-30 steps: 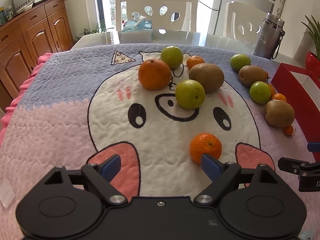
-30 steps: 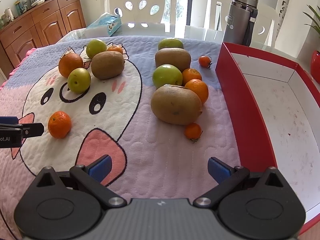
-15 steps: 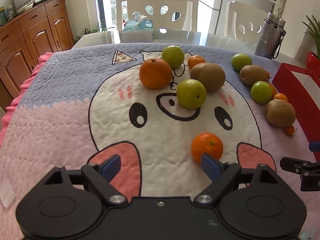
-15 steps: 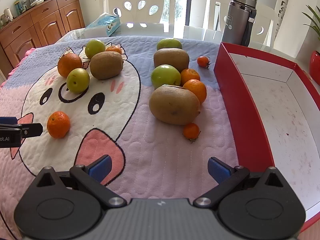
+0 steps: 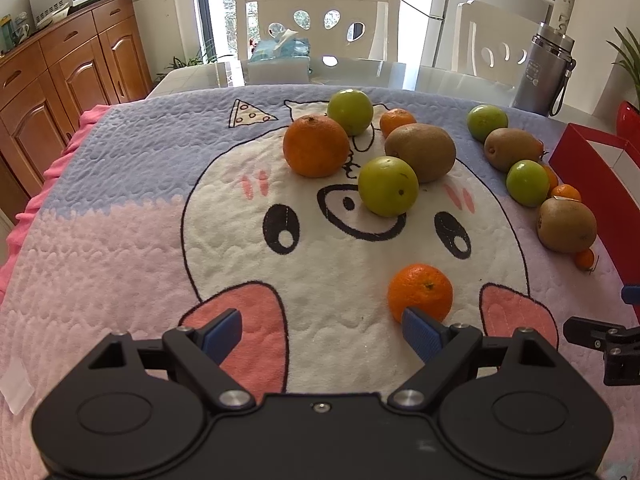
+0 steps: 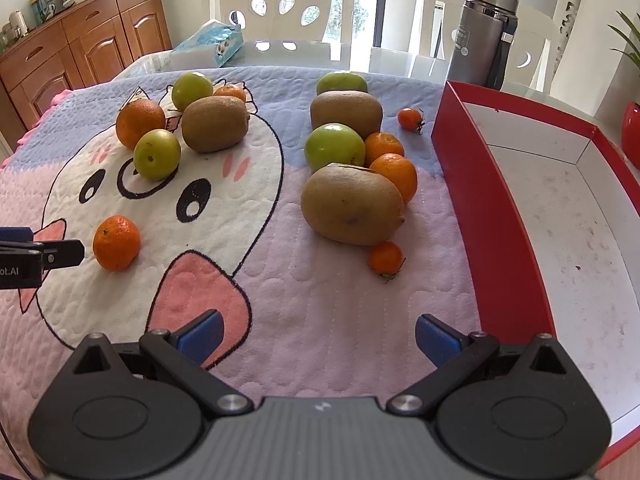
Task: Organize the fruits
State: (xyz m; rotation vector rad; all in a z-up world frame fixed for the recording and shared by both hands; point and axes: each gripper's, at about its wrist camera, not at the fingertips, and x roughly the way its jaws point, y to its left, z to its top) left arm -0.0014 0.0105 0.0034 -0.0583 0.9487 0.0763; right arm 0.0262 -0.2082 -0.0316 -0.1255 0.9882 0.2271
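Lettering first: side of the left gripper (image 6: 40,258), as seen from the right wrist camera, carries partial white text "ot.AI"; rest cut off by the frame edge. Grey flask (image 6: 482,36) has a small printed label, too small to read. Tissue pack (image 6: 210,44) has print, not legible. Blanket (image 5: 120,240) shows a cartoon pig face and a pizza-slice drawing, no words.

Left gripper (image 5: 322,330): jaws spread wide, nothing between them. Its right blue fingertip (image 5: 420,330) sits just in front of the lone mandarin (image 5: 420,294), overlapping its lower edge in view; contact cannot be told.

Right gripper (image 6: 318,340): jaws spread wide, holding nothing, over bare blanket, beside the red box (image 6: 500,216) wall.

Fruit positions: large orange (image 5: 316,146), two green apples (image 5: 388,186) (image 5: 350,112), a kiwi (image 5: 420,152) and a small mandarin clustered on the pig's forehead. Second group lined along the red box: big kiwi (image 6: 352,206), green apple (image 6: 334,148), mandarins, two tiny tomato-like fruits (image 6: 386,258). Box interior white, no fruit in it.

Change against 1.0 s ago: left camera view slid slightly so fruit sits a little lower and rightward in frame; right view edged likewise, fruit nearer. Jaw spread unchanged on both. No fruit displaced.
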